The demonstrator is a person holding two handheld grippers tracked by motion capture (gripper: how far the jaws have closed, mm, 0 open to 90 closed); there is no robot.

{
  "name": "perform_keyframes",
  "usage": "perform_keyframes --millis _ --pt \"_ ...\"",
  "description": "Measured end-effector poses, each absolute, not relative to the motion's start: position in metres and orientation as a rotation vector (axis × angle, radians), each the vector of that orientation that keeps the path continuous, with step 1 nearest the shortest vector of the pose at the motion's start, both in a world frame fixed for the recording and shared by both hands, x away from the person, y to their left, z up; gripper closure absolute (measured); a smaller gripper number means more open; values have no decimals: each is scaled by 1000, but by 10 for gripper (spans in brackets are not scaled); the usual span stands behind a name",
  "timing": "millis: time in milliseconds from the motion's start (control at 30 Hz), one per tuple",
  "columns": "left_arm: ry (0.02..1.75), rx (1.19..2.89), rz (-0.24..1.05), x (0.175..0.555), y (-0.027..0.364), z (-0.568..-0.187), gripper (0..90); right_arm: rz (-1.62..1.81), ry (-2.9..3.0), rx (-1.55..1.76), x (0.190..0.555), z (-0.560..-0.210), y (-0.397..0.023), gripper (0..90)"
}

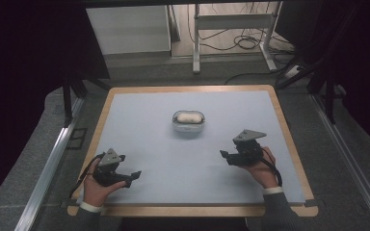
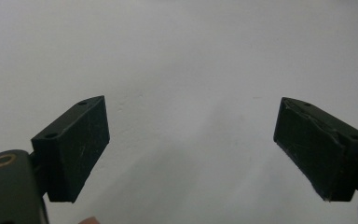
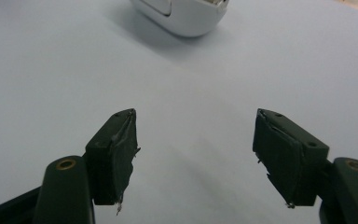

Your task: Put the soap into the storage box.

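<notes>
On the pale blue mat of the table (image 1: 139, 120), near its middle and a little toward the far edge, sat the white case (image 1: 189, 121), a small rounded oval shell with a lighter oval showing in its top, which read as either an open lid or an inset, though the high view was too small to settle which. Nothing had yet been done to it, as far as could be judged: it stood alone, untouched, with bare mat all around. The left gripper (image 1: 130, 177) hovered low near the front left of the mat, well apart from the case, its fingers (image 2: 72, 149) spread wide and holding nothing, with plain mat between them. The right gripper (image 1: 225, 155) hung at the front right, nearer to the case but still clear of it, pointed toward it; its fingers (image 3: 114, 156) were likewise wide open and empty. From the right gripper view the case (image 3: 184, 15) showed at the top edge as a glossy white curved body with a seam and a shadow beneath it. The whole job seemed still ahead: the reach, the grasp and whatever handling of the case was meant
</notes>
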State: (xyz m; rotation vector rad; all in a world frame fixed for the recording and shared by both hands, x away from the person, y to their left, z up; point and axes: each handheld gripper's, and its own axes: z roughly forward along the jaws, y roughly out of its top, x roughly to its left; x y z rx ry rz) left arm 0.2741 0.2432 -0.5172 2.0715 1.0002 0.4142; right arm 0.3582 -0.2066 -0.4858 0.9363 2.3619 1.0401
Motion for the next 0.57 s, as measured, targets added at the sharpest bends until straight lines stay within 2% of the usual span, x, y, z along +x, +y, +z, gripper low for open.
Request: perform_keyframes --millis 333,567 --pt "998 2076 416 275 243 -518 109 1014 2373 969 352 -502 -215 296" --pt "1002 2074 418 275 243 -519 109 1034 2343 986 352 -501 -221 292"
